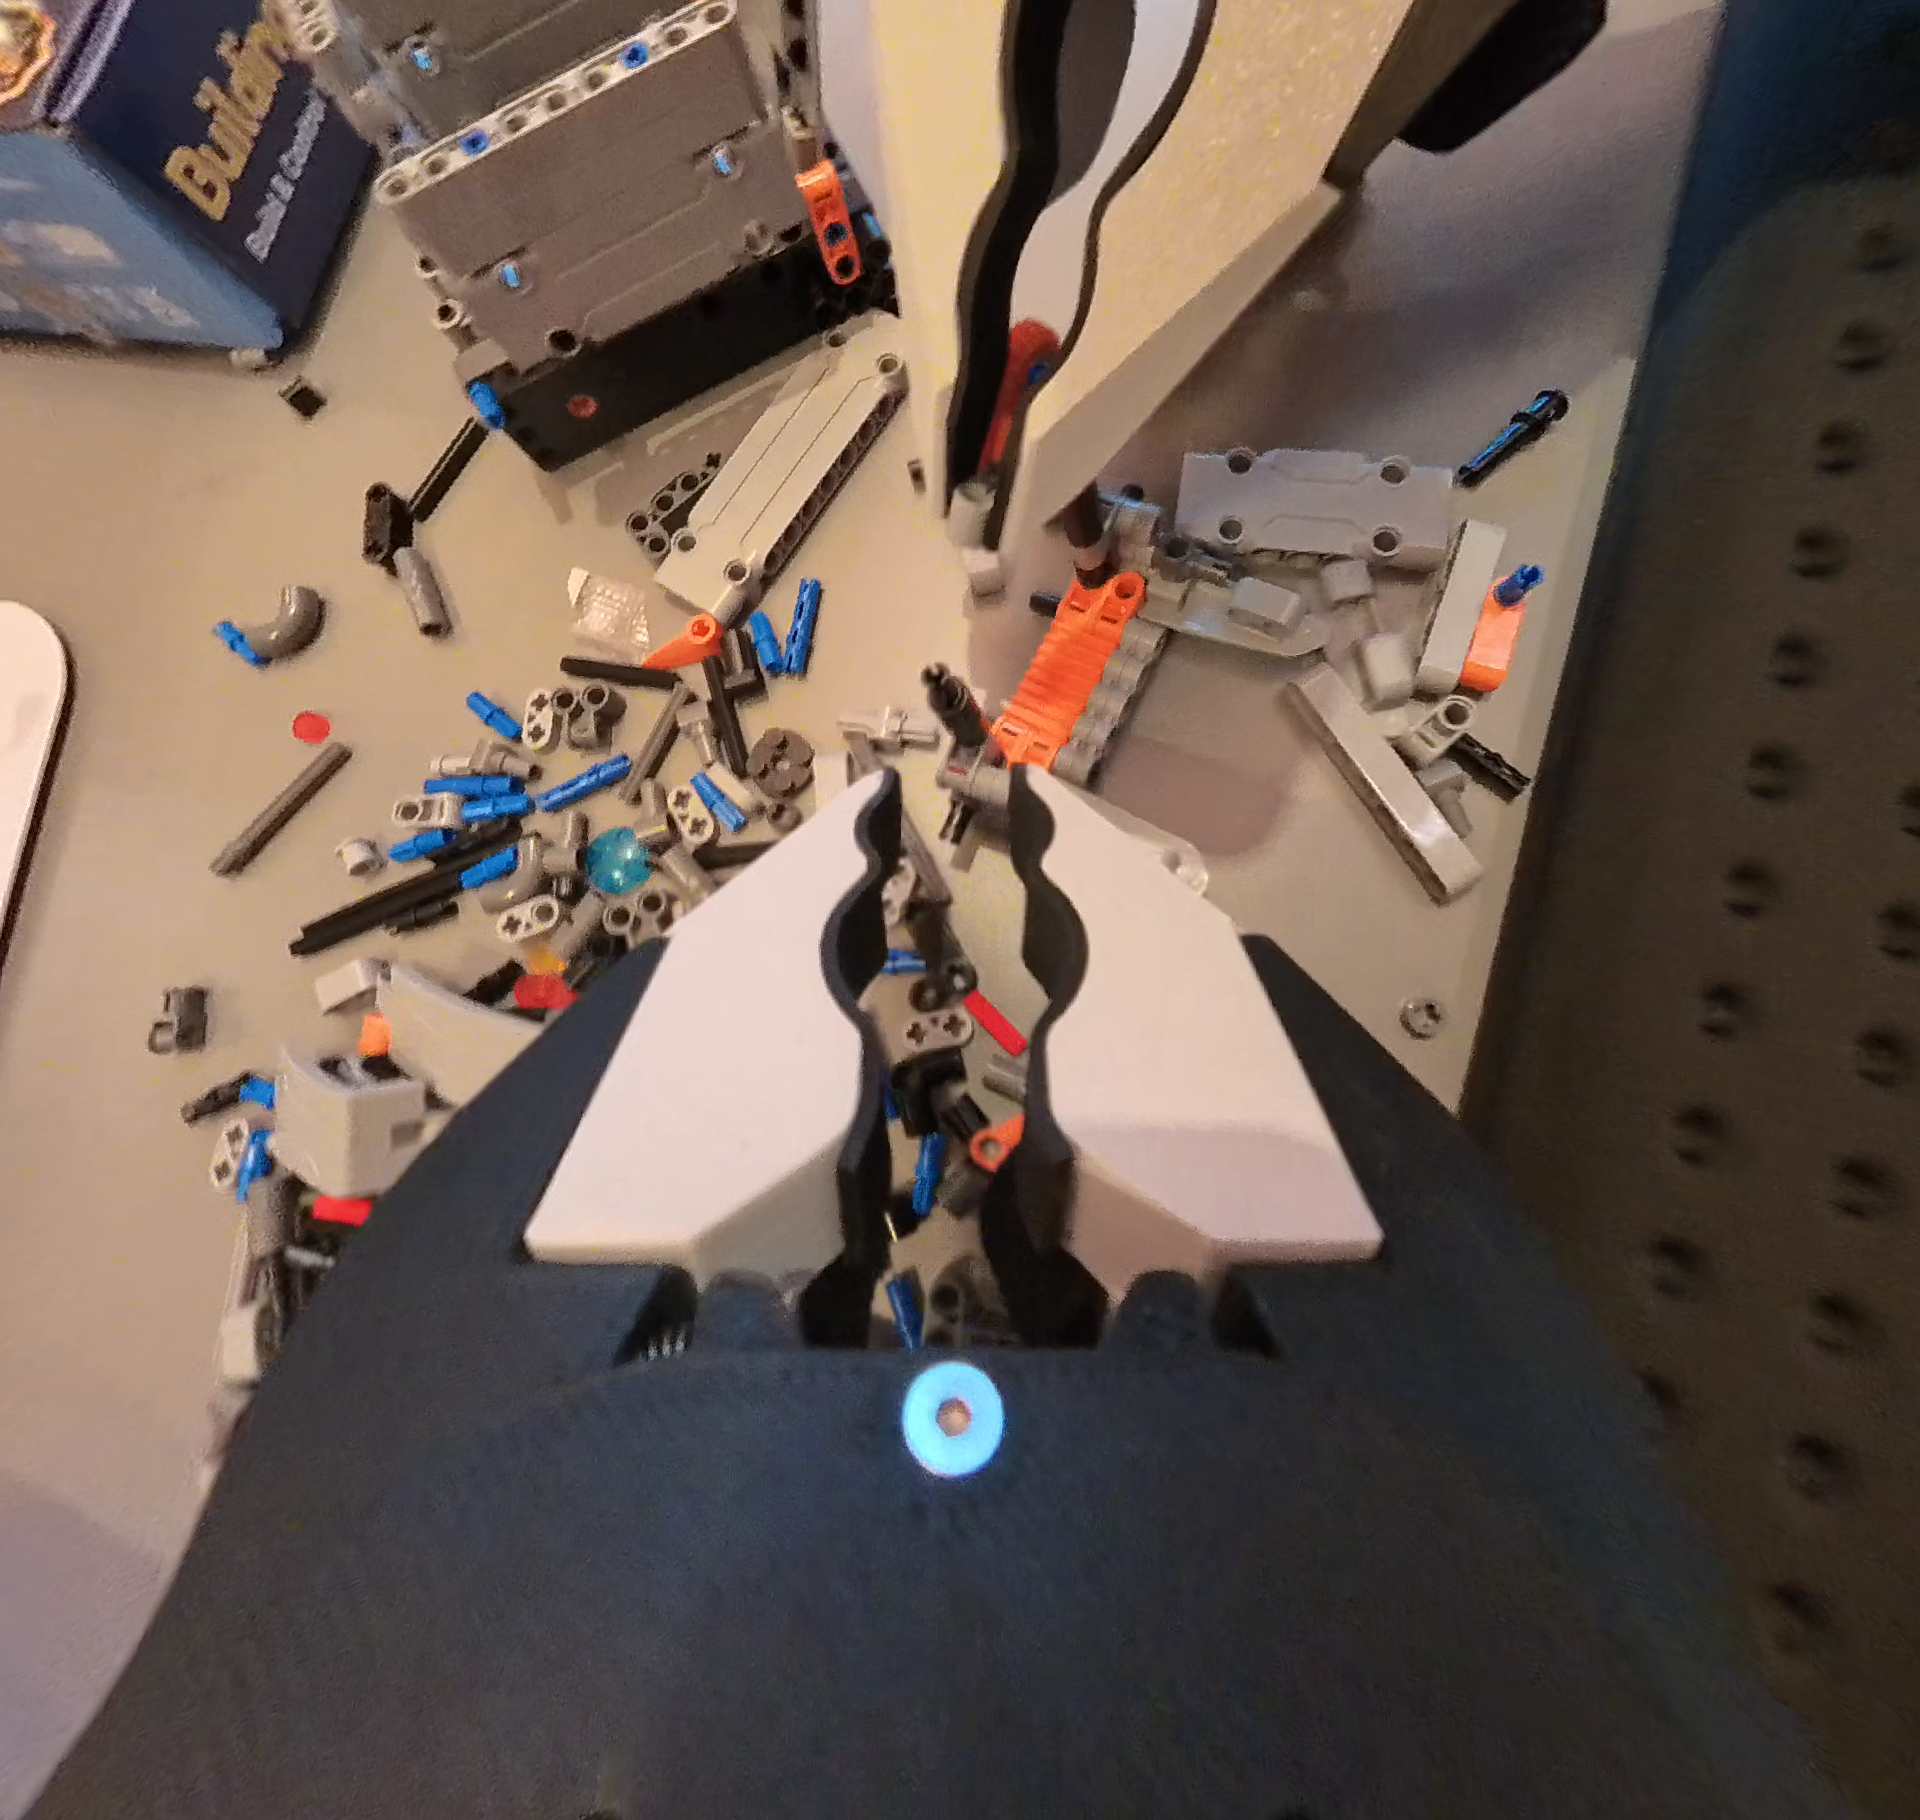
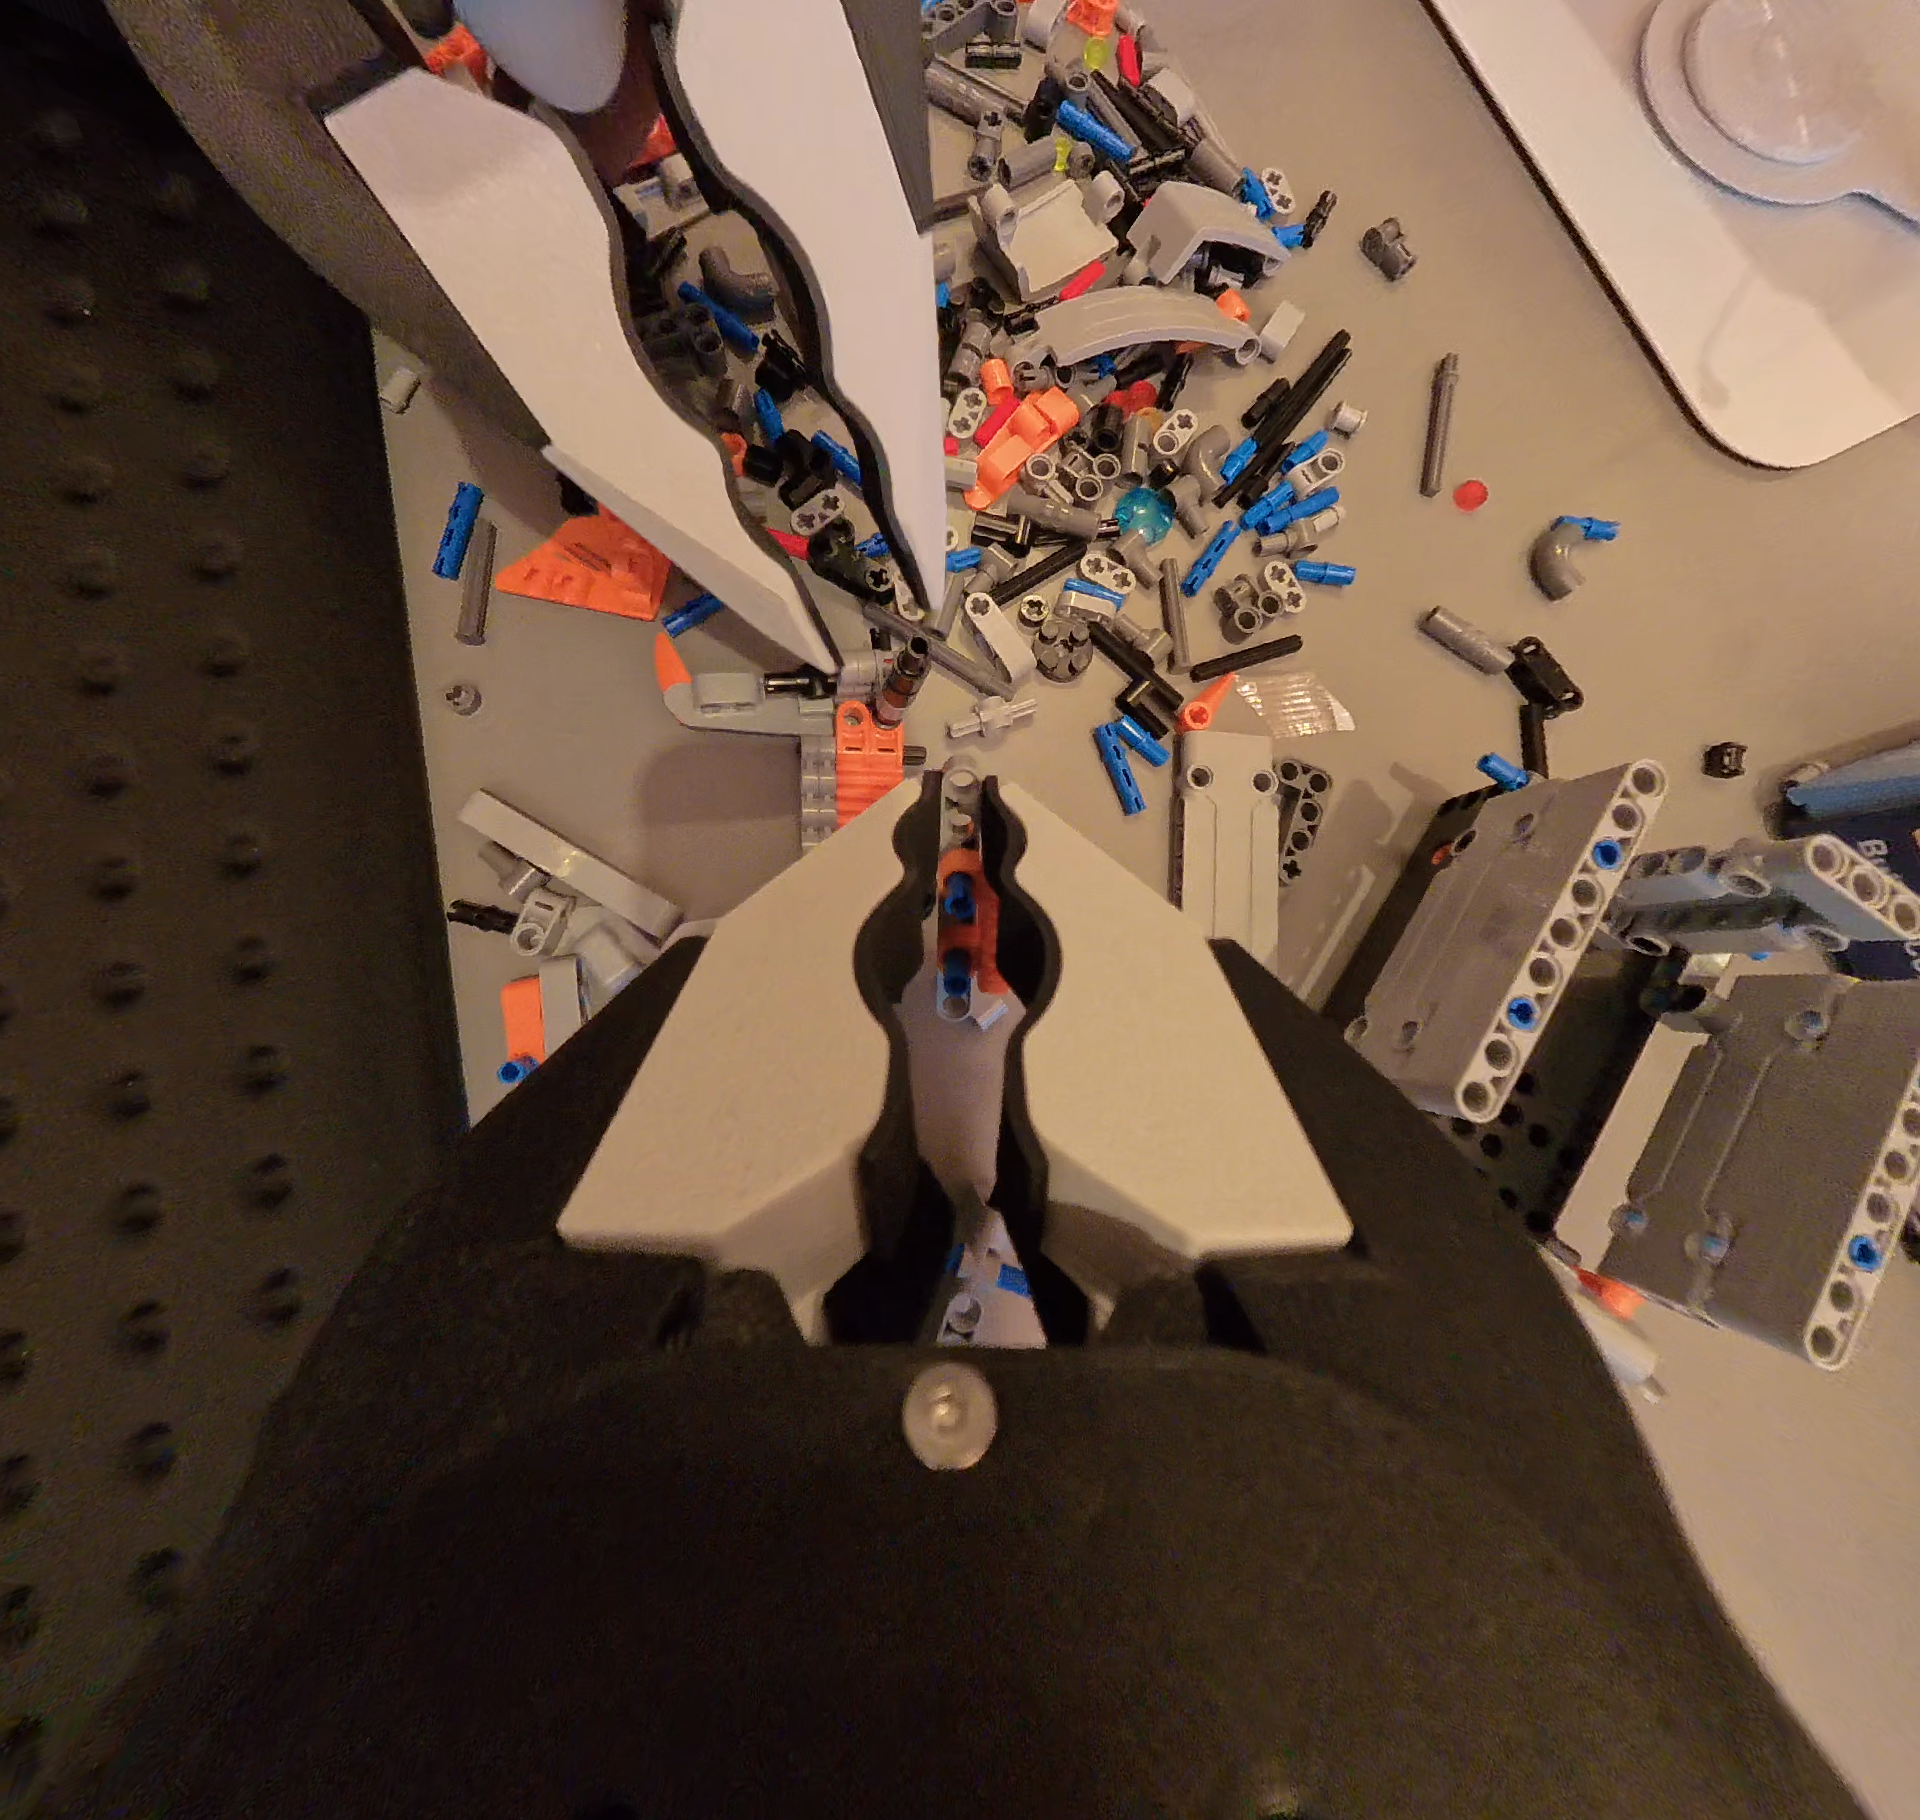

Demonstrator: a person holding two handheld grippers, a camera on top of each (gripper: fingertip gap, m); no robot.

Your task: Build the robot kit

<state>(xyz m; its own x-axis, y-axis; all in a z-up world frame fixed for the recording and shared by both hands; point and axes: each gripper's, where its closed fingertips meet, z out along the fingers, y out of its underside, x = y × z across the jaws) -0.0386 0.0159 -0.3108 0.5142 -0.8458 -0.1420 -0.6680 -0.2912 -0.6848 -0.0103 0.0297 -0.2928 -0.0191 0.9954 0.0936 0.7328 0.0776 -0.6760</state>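
My left gripper [image 1: 954, 788] hangs low over a pile of small building parts [image 1: 582, 814], jaws partly apart. Its tips flank a small grey connector with a black pin [image 1: 971, 783]; I cannot tell if they touch it. It also shows in the right wrist view [image 2: 883, 632]. My right gripper [image 2: 961, 783] is shut on a small grey, orange and blue assembly [image 2: 956, 897], held above the table. It shows in the left wrist view [image 1: 977, 513], just beyond the left gripper. An orange and grey tread piece [image 1: 1070, 679] lies between them.
A half-built grey panel model [image 1: 582, 191] stands beside a dark blue box [image 1: 187, 160]; it also appears in the right wrist view [image 2: 1538, 939]. A white board [image 2: 1662, 160] lies past the parts pile [image 2: 1122, 482]. A dark studded mat [image 1: 1766, 939] borders the grey table [image 1: 125, 544]. The gap from one gripper's tips to the other's is roughly 4 cm.
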